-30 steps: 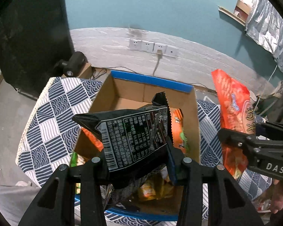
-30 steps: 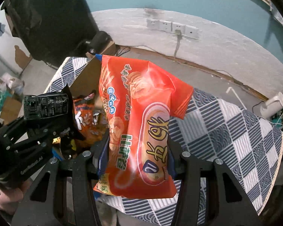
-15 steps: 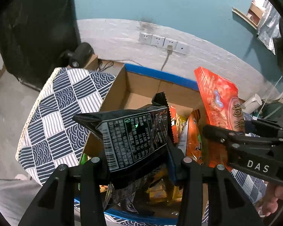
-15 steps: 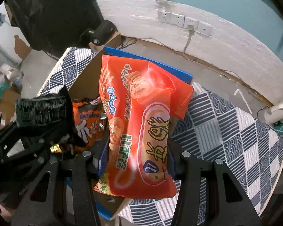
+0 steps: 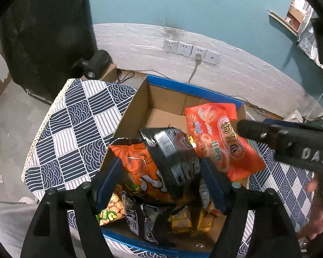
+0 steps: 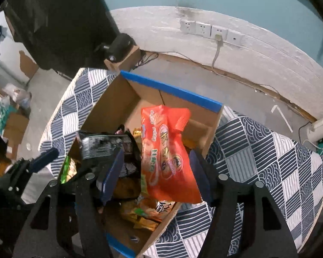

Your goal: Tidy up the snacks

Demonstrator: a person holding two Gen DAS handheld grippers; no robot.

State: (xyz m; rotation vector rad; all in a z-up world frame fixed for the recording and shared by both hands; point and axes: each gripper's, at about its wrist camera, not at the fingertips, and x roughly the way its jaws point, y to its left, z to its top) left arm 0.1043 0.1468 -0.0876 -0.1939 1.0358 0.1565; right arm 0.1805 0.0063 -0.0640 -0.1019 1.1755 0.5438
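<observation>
A cardboard box with blue-taped rims stands on a patterned tablecloth and holds several snack packets. My left gripper is open above it; a black snack bag lies loose between its fingers on an orange packet. My right gripper is open too; the red-orange snack bag hangs free between its fingers over the box. The same red-orange bag shows in the left wrist view, beside the right gripper's finger.
The blue-and-white tablecloth covers the table on both sides of the box. A wall with sockets lies behind. A black device sits on a small carton at the back left. A white kettle stands far right.
Both grippers have opened and let go of their bags. The black bag and the red-orange bag have dropped into the box. Both grippers have moved in over the box.
</observation>
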